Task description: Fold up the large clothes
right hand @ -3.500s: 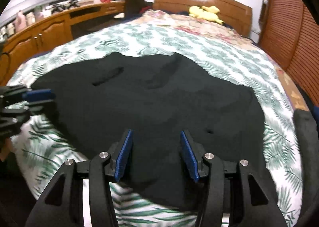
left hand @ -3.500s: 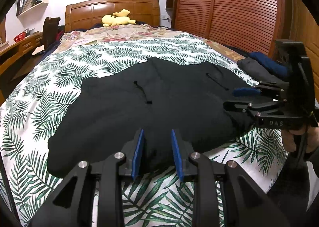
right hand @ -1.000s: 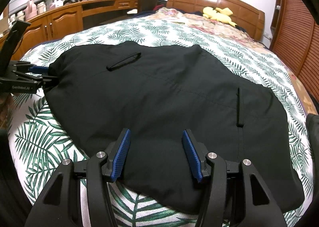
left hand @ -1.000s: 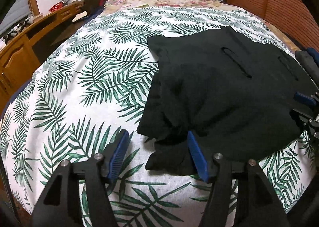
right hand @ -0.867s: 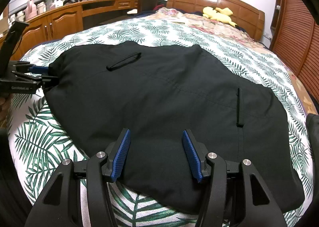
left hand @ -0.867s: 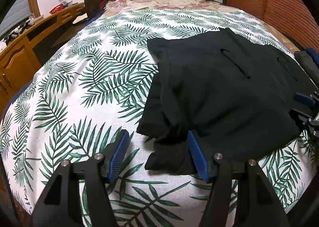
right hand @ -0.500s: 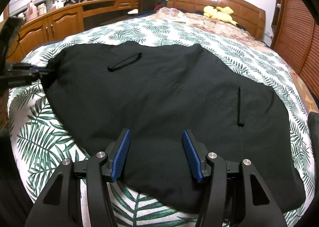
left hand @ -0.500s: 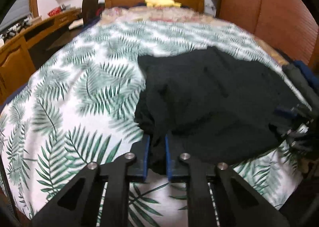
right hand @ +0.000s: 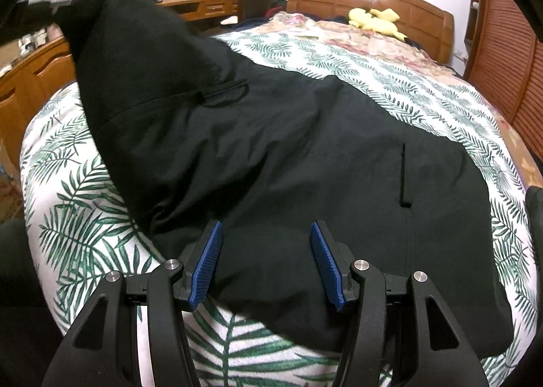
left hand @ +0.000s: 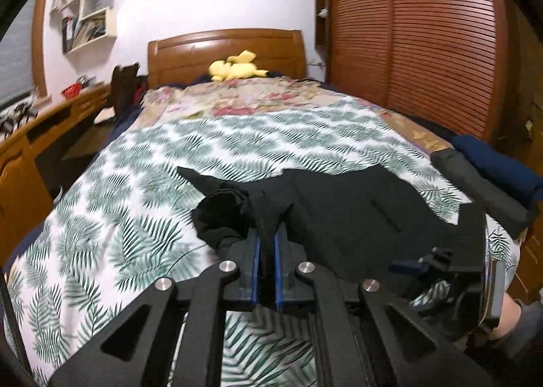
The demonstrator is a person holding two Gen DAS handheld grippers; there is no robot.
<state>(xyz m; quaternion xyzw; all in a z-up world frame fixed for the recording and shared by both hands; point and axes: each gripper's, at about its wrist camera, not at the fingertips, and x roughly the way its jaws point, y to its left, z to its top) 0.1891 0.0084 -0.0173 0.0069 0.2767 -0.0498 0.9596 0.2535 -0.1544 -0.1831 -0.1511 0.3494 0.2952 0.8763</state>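
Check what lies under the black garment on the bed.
Under the black garment the palm-leaf bedspread shows around its edges. Whatever lies beneath its middle is covered. The left tool holds one corner lifted.

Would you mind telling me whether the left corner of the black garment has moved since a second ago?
Yes. The black garment corner, clamped in the left hand-held gripper, has risen off the leaf-print bedspread, now against the desk.
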